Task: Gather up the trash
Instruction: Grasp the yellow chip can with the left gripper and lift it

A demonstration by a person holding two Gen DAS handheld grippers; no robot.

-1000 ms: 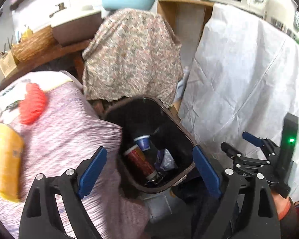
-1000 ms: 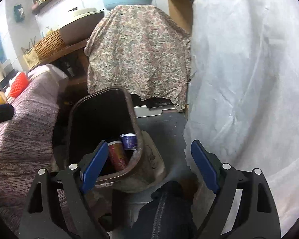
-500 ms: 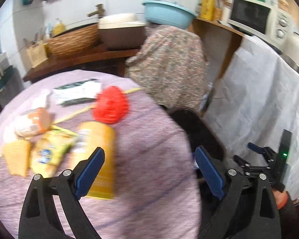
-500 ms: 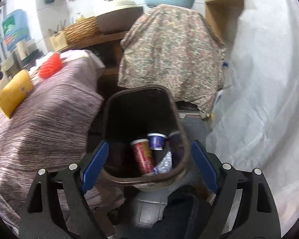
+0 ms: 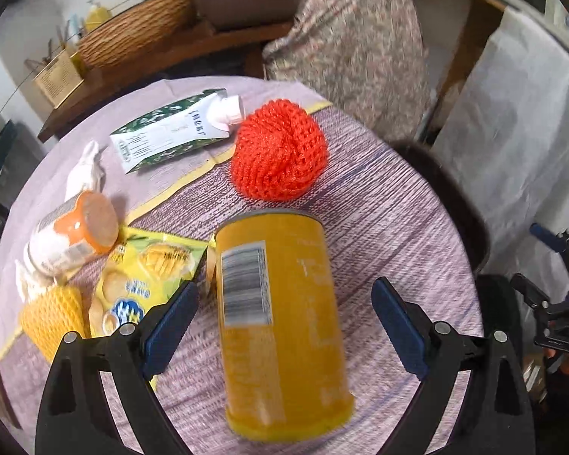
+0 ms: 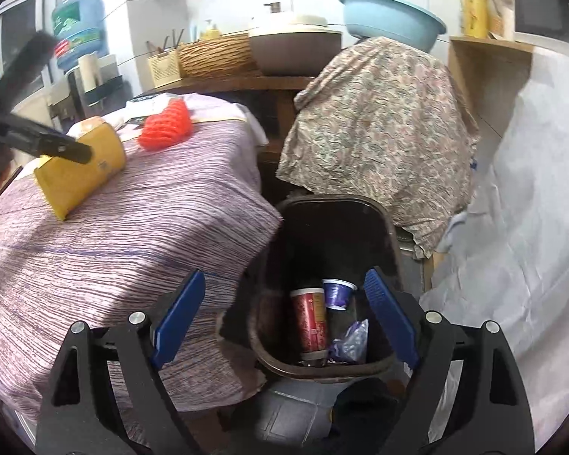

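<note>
Left claw: the left claw [image 5: 284, 318] is hanging above the bench [image 5: 390, 235] with its jaws wide, and the pads are not pressing on anything.
Yellow can: the yellow can [image 5: 280, 326] is lying on its side on the striped cloth, between the two blue pads but apart from both; its barcode is facing up.
Red scrubber: the red knitted scrubber [image 5: 280, 151] is lying just beyond the can, toward the far edge of the bench.
Other trash on the bench: a green and white pouch [image 5: 170, 134] is lying near the far edge; an orange-lidded jar [image 5: 74, 235] is lying on its side near the left edge; a yellow snack wrapper [image 5: 148, 273] is lying flat between the jar and the can, and a yellow foam net [image 5: 53, 318] is lying beside the wrapper.
Right claw: the right claw [image 6: 284, 318] is hanging over the trash bin [image 6: 383, 220] with its jaws wide and nothing is between the pads.
Trash bin: it is standing on the floor, just beside the right edge of the bench.
Inside the bin: a red can [image 6: 311, 322], a small purple cup [image 6: 337, 294] and a crumpled purple wrapper [image 6: 351, 343] are lying at the bottom.
Background: a flowered cloth [image 6: 379, 144] is covering something behind the bin.
</note>
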